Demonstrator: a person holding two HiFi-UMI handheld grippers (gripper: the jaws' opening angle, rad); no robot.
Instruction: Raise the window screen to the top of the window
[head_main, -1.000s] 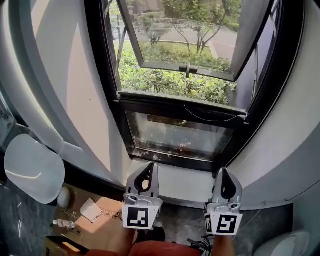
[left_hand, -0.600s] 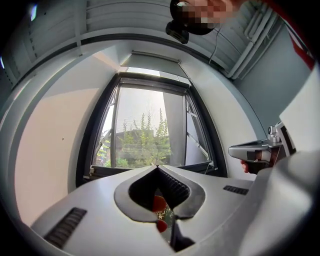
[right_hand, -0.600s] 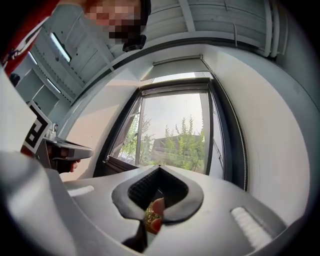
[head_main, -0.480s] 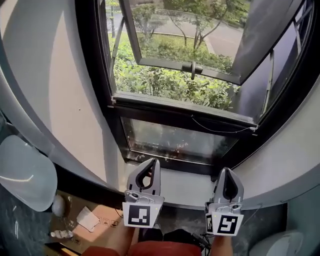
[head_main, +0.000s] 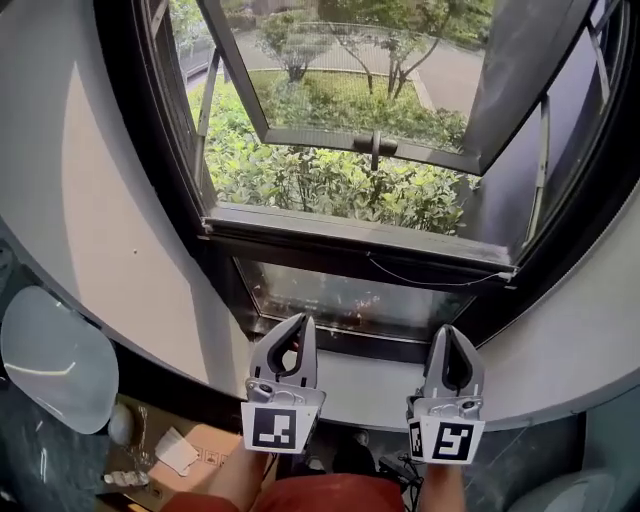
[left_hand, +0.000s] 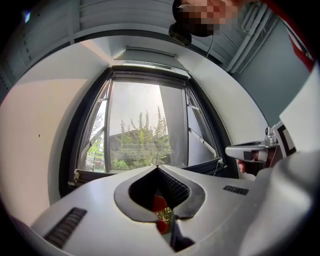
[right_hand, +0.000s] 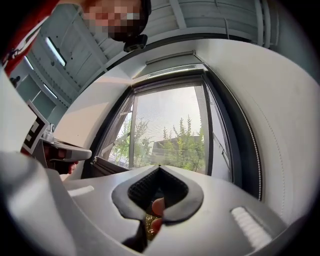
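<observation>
The black-framed window fills the head view. The screen's dark bottom bar (head_main: 360, 245) runs across the frame low down, with a thin cord (head_main: 420, 277) hanging from it. Beyond it the glass sash with its handle (head_main: 375, 147) is tilted open outward. A fixed lower pane (head_main: 350, 295) sits under the bar. My left gripper (head_main: 302, 320) and right gripper (head_main: 447, 331) are side by side below the bar, over the white sill (head_main: 370, 375). Both are shut and hold nothing, apart from the bar. In the gripper views the left gripper (left_hand: 157, 167) and right gripper (right_hand: 160, 167) point at the grey-meshed window opening.
Curved white walls flank the window on both sides. At the lower left stand a white toilet lid (head_main: 55, 355) and a cardboard box (head_main: 195, 450) with paper on the floor. Green shrubs (head_main: 320, 180) lie outside.
Both grippers and the head have moved forward toward the window, which now looms larger. The jaws stayed shut and the screen bar has not moved.
</observation>
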